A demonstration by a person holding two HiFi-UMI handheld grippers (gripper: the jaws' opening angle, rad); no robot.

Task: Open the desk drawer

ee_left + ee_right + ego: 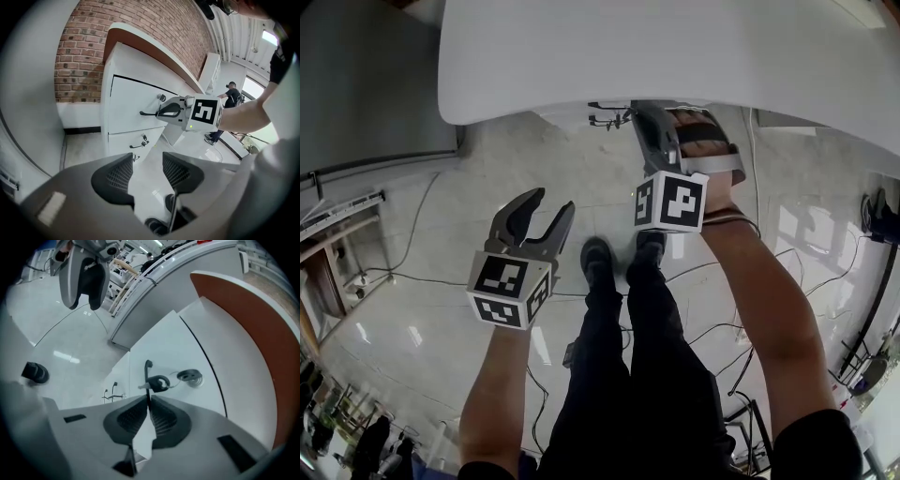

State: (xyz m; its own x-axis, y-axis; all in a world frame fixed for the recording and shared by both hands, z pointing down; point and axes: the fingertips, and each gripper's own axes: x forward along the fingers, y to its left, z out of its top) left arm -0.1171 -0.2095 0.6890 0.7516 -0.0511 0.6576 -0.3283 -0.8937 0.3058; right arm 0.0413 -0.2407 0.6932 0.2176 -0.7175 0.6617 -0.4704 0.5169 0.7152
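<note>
A white drawer cabinet (126, 101) stands under the white desk (675, 47). Its top drawer carries a thin black handle (147, 371) with a lock (190, 377) and a hanging key (158, 383) beside it. My right gripper (149, 401) is shut on that handle, pads pressed on the bar; in the left gripper view the right gripper (161, 111) reaches in from the right onto the handle (146, 113). From the head view its jaws vanish under the desk edge. My left gripper (551, 204) hangs open in the air to the left, holding nothing.
A lower drawer with its own black handle (137, 146) sits under the top one. A brick wall (84, 47) stands behind the cabinet. The person's legs and shoes (598, 258) are between the grippers. Cables (412, 277) trail across the pale floor.
</note>
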